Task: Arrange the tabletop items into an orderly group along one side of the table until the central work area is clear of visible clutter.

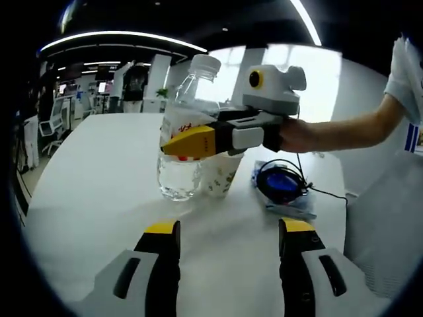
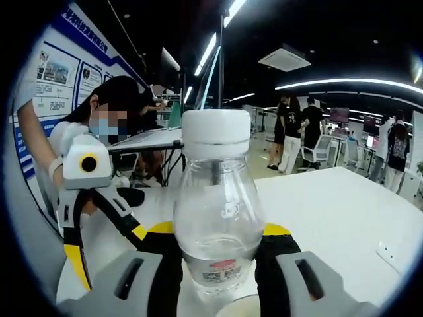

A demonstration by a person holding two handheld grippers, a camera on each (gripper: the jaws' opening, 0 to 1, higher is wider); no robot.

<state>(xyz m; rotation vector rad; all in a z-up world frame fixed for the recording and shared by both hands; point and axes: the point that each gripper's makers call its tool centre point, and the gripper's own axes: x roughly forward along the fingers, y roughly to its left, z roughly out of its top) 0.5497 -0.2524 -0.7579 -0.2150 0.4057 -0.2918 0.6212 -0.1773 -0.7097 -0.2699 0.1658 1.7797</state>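
Observation:
A clear water bottle (image 1: 180, 155) with a white cap stands on the white table (image 1: 99, 178), touching a paper cup (image 1: 221, 175) on its right. My right gripper (image 1: 192, 142) reaches in from the right and is shut on the bottle's labelled middle. In the right gripper view the bottle (image 2: 218, 205) stands between the jaws of my right gripper (image 2: 218, 232), and the cup's rim (image 2: 238, 308) peeks in below. My left gripper (image 1: 230, 230) hovers open over bare table in front of the bottle. It also shows at the left as my left gripper (image 2: 109, 247), jaws apart and holding nothing.
A blue object with a coiled black cable (image 1: 281, 183) lies right of the cup. A small white item (image 2: 391, 255) sits near the table's far edge. A person's arm (image 1: 344, 129) holds the right gripper. Chairs, desks and standing people (image 2: 291, 135) fill the room beyond.

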